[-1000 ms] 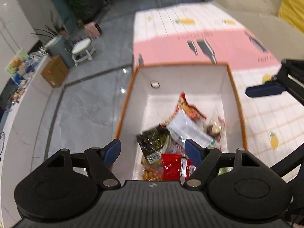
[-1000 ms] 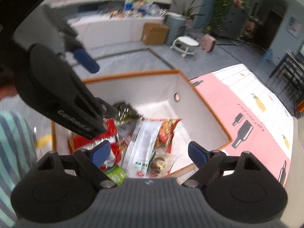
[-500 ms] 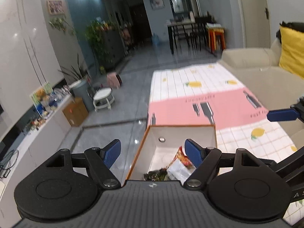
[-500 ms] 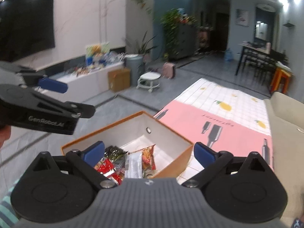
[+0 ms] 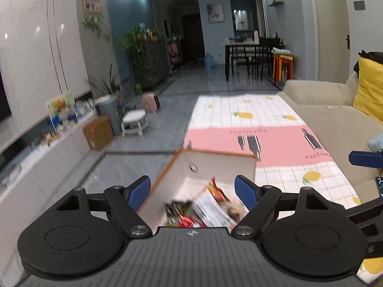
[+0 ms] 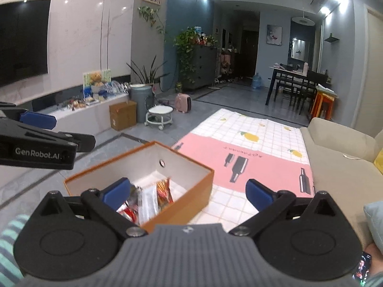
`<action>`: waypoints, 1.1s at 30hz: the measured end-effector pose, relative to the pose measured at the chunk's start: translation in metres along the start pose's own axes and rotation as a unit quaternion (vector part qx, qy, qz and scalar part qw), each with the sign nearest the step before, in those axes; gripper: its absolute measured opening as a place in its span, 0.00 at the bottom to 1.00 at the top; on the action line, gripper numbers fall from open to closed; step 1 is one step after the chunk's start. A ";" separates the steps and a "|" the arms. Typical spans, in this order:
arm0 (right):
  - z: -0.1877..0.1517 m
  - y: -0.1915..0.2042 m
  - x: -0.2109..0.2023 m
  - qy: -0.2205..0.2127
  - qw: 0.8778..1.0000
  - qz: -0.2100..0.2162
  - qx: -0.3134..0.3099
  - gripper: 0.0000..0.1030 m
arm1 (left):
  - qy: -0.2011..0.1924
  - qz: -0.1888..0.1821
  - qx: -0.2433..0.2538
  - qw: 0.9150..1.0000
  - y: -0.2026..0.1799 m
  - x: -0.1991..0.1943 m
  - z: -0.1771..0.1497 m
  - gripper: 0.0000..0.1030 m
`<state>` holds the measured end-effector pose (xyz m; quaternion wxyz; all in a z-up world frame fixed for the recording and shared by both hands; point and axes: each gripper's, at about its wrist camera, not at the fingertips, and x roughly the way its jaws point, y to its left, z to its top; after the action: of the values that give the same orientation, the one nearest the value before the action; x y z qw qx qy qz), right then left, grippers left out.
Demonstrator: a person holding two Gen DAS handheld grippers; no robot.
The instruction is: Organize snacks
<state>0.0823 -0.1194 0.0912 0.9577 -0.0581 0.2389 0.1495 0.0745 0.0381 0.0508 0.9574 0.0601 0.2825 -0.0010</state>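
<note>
- Comparing with a second earlier, both grippers were found raised and tilted up from the orange box [image 6: 182, 205]: the views that had looked straight down into it now took in the whole room, with the box low in each frame.
- The left gripper [image 5: 192, 192] was held with its jaws spread wide and nothing between them; the right gripper [image 6: 188, 190] was likewise wide apart and empty.
- The snack packets [image 5: 203, 211] were seen lying in a loose heap inside the box, toward its near end, while the far end by the round hole in the wall was left bare.
- The box was placed on the floor at the near left corner of the pink and white mat [image 6: 251, 153], beside the sofa [image 6: 340, 167].
- The pull-back was judged to mean that the packets had been let go into the box and that this stage of the tidying was finished or nearly so; no packet was seen outside the box.
- The near part of the box was cut off by the gripper bodies in both views, so the full count of packets could not be told.
- The left view was blurred by motion, and the packet labels could not be read.
</note>
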 end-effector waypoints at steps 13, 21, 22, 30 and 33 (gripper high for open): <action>-0.036 -0.012 0.032 0.080 0.997 -0.008 0.013 0.96 | 0.107 0.006 0.005 0.994 -0.007 0.047 -0.039 0.91; -0.041 -0.010 0.042 0.098 0.995 -0.005 0.014 0.96 | 0.122 0.005 0.002 0.993 -0.010 0.051 -0.045 0.91; -0.041 -0.010 0.042 0.098 0.995 -0.005 0.014 0.96 | 0.122 0.004 0.002 0.993 -0.010 0.050 -0.045 0.91; -0.039 -0.009 0.044 0.096 0.995 -0.006 0.012 0.96 | 0.123 0.003 0.001 0.992 -0.010 0.050 -0.043 0.91; -0.039 -0.010 0.043 0.095 0.995 -0.007 0.012 0.96 | 0.124 0.003 0.002 0.992 -0.011 0.050 -0.043 0.91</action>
<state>0.1045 -0.1244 0.0367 0.9324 -0.0621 0.3297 0.1342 0.0931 0.0337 -0.0133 0.9150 0.0623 0.3985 0.0087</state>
